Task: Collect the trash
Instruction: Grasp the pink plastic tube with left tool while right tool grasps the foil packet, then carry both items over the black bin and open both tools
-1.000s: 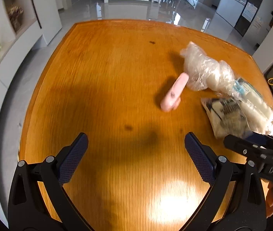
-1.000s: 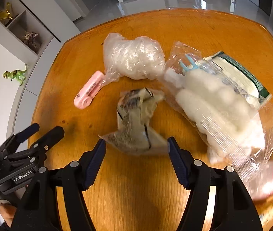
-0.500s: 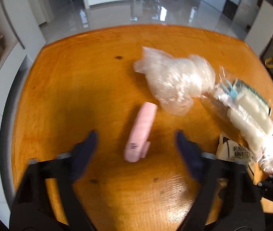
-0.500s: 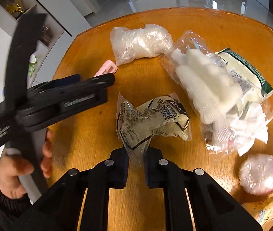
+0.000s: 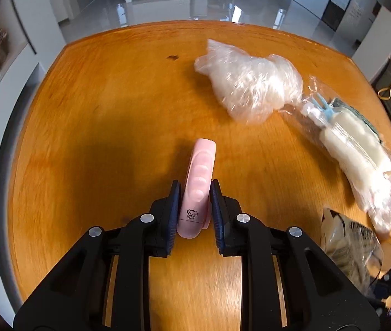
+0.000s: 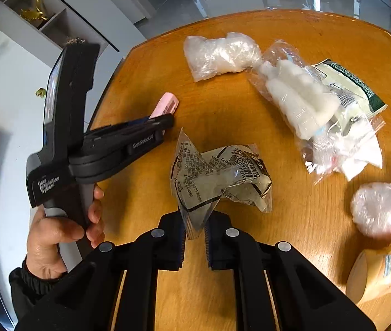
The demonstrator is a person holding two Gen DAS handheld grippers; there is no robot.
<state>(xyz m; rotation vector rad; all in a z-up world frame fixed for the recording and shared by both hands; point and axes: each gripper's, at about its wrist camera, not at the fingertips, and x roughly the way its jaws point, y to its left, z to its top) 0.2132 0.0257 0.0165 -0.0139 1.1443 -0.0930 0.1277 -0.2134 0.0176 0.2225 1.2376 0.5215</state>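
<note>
Table (image 5: 112, 104) orange-brown wood grain, one dark spot near far edge; pink case (image 5: 198, 190) with small black dog-face print; crumpled wrapper (image 6: 217, 176) clear with black lettering. Both grippers black with dark blue ribbed pads (image 5: 173, 215); flat packet (image 6: 352, 82) white, green-edged; bagged wads (image 6: 220, 52) white in clear plastic.

Orange wooden table (image 5: 90, 115) — clear plastic bags (image 5: 253, 85), wrappers (image 6: 355, 88)

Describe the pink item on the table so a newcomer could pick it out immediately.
Start at the orange wooden table; at its near side, the left tongs are shut on the pink case, well apart from the clear bagged wrappers. It is the only solid, opaque pink piece: slim, rounded, with finger dimples and a small printed dog face.
</note>
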